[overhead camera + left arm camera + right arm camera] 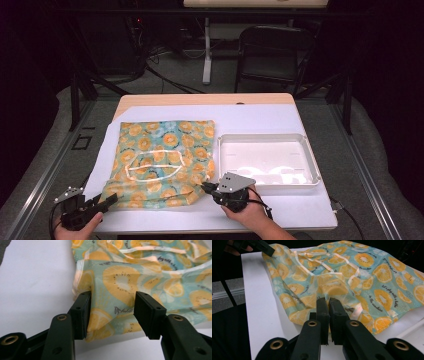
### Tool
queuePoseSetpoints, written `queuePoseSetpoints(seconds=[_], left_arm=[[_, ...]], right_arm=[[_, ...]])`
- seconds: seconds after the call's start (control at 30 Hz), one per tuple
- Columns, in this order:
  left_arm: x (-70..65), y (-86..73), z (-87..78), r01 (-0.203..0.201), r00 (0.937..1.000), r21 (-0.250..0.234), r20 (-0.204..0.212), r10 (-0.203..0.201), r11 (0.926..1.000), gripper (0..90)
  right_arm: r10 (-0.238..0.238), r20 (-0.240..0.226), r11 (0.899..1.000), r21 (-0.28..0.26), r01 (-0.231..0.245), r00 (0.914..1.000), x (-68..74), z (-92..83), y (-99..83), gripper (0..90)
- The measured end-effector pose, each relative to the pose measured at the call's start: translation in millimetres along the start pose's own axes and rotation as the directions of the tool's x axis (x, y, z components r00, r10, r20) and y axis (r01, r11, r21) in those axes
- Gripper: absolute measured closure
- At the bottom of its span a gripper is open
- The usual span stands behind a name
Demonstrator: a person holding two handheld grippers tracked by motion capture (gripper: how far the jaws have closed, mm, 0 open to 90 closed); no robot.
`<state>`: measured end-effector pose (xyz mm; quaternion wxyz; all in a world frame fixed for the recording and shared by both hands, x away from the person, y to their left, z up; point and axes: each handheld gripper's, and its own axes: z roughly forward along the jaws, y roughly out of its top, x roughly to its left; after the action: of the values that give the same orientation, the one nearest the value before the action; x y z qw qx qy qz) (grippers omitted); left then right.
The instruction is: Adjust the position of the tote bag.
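Note:
A thin fabric bag (165,155) printed with orange slices on teal, with pale handles, lies flat on the white-covered table. My left gripper (111,198) sits at the bag's near left corner. In the left gripper view its jaws (112,312) stand open on either side of that corner of the bag (120,280), with a gap at each pad. My right gripper (204,187) is at the bag's near right corner. In the right gripper view it (328,302) is shut on a raised fold of the bag (362,272). The left gripper (265,250) shows far off at the top left.
A shallow white tray (310,160) lies to the right of the bag, close behind the right hand. The white sheet (260,117) covers most of the tabletop. A dark folding chair (272,50) and cables stand on the floor beyond the far edge.

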<state>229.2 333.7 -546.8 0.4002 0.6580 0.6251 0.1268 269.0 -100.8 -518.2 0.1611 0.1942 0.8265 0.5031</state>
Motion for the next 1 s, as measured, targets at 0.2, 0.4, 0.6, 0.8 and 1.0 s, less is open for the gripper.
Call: queuePoseSetpoints(seconds=[0.2, 0.4, 0.6, 0.8, 1.0], left_arm=[[2.5, -1.0, 1.9, -0.009, 0.9996, 0.039, -0.028, 0.01, 0.9992, 57.8], [-1.3, -1.4, 4.1, -0.057, 0.9963, 0.057, -0.061, 0.061, 0.9967, 68.7], [-5.4, -1.0, 3.6, -0.107, 0.9906, 0.057, -0.079, 0.112, 0.9926, 81.9], [-10.2, 1.3, -2.3, -0.142, 0.9865, 0.013, -0.08, 0.143, 0.9897, 87.7], [-16.6, 6.1, -8.1, -0.188, 0.9785, -0.044, -0.094, 0.184, 0.9811, 89.1]], right_arm=[[-0.004, -0.003, 1.0, 0.005, 0.004, 1.0, -0.3, 0.2, -0.4, 86.6], [-0.005, -0.002, 1.0, 0.008, 0.005, 1.0, -0.1, 0.6, -0.8, 85.6], [-0.005, -0.008, 1.0, 0.014, 0.005, 1.0, 0.2, 0.8, -0.9, 83.5], [-0.01, -0.002, 1.0, 0.006, 0.01, 1.0, 0.3, 0.5, -1.3, 80.0], [-0.015, -0.015, 1.0, 0.015, 0.016, 0.9998, 1.4, 1.0, -3.3, 71.8]])
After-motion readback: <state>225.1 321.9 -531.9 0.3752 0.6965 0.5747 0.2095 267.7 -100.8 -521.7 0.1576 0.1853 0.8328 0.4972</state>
